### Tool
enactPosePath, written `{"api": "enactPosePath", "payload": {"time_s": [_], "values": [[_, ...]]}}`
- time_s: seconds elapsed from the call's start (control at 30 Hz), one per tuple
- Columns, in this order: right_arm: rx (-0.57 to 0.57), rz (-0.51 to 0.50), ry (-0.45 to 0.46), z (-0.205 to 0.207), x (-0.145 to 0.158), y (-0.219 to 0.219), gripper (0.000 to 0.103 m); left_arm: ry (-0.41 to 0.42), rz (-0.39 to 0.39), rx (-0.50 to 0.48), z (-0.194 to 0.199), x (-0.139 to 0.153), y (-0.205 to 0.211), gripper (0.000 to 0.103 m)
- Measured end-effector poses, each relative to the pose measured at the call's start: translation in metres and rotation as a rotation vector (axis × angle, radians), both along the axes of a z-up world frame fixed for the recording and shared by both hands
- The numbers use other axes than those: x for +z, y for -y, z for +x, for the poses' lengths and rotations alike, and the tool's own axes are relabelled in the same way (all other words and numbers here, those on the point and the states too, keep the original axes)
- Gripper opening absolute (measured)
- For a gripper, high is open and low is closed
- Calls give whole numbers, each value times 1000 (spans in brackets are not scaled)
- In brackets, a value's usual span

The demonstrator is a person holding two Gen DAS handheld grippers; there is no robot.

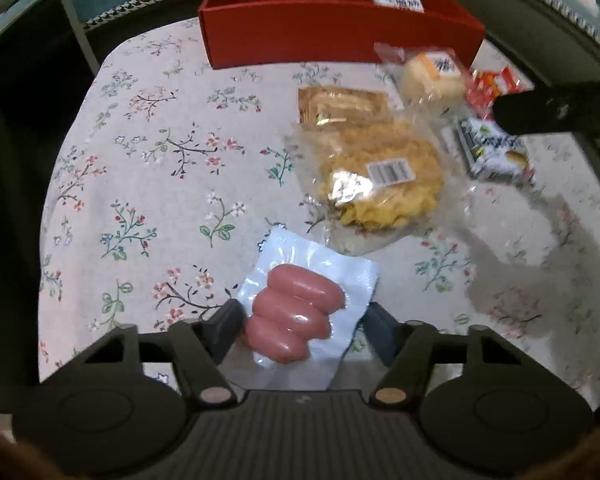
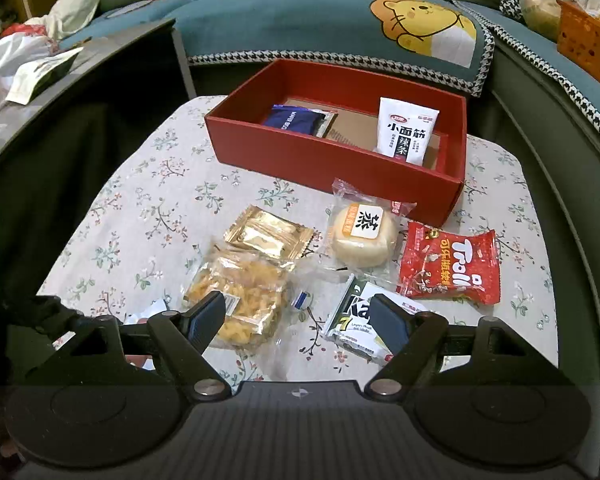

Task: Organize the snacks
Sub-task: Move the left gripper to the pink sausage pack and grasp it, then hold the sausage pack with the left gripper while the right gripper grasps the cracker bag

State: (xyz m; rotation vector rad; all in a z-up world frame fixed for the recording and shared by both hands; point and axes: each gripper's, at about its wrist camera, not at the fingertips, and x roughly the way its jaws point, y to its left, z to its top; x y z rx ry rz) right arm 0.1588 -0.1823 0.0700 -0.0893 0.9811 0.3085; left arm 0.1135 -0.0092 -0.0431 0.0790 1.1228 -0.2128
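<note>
Sausage pack (image 1: 300, 312) sits clamped in the left gripper (image 1: 302, 320) over the worktop (image 1: 140, 160), likely bound for the red box (image 2: 340, 160), while the right gripper (image 2: 296, 320) hangs open above remaining snacks.

Floral tablecloth (image 2: 148, 216), teal sofa cover (image 2: 300, 20) (cartoon lion (image 2: 424, 24)), orange basket (image 2: 588, 44)

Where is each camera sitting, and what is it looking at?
Left wrist: sits on the left gripper, looking down its jaws at the sausage pack between them; its own jaws show.
Right wrist: sits on the right gripper, higher up, looking over the snacks into the red box; its open jaws show.
Both see: the red box, the noodle bag and the flowery tablecloth.
</note>
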Motion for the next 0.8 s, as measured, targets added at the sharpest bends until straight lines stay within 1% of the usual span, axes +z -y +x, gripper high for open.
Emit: {"api": "enactPosePath", "payload": {"time_s": [0.1,0.2,0.27,0.33,0.37,0.4,0.43,0.47,0.5,0.53,0.63,0.7,0.77,0.8], "values": [[1,-12,-8,4,-3,-2,82,-2,-3,0,-3,0,0,69],[7,-24,-21,6,-7,-4,82,1,19,-24,-4,-2,5,72],[7,-33,-29,7,-10,-6,82,-2,31,-26,0,-5,7,84],[4,-38,-35,8,-12,-6,82,-8,48,-28,5,-11,9,93],[0,-38,-40,10,-12,-6,82,-8,48,-26,6,-12,9,95],[-6,-35,-45,11,-13,-5,82,-4,49,-21,6,-12,9,94],[-14,-31,-51,13,-14,-4,82,2,49,-22,5,-10,10,85],[-19,-28,-53,16,-14,-3,82,7,43,-30,2,-8,11,82],[-27,-27,-55,18,-14,-2,82,-1,24,-31,0,-6,11,82],[-34,-25,-55,21,-14,-1,82,-4,5,-23,-2,-4,10,78],[-61,11,-75,31,-16,0,82,3,-20,12,-6,0,5,75],[-78,61,-115,37,-19,-1,82,4,-53,46,-6,4,-3,74],[-70,95,-150,40,-25,-8,82,20,-68,70,-6,9,-8,73],[-50,96,-155,42,-27,-13,82,25,-79,77,-6,12,-10,73]]}}
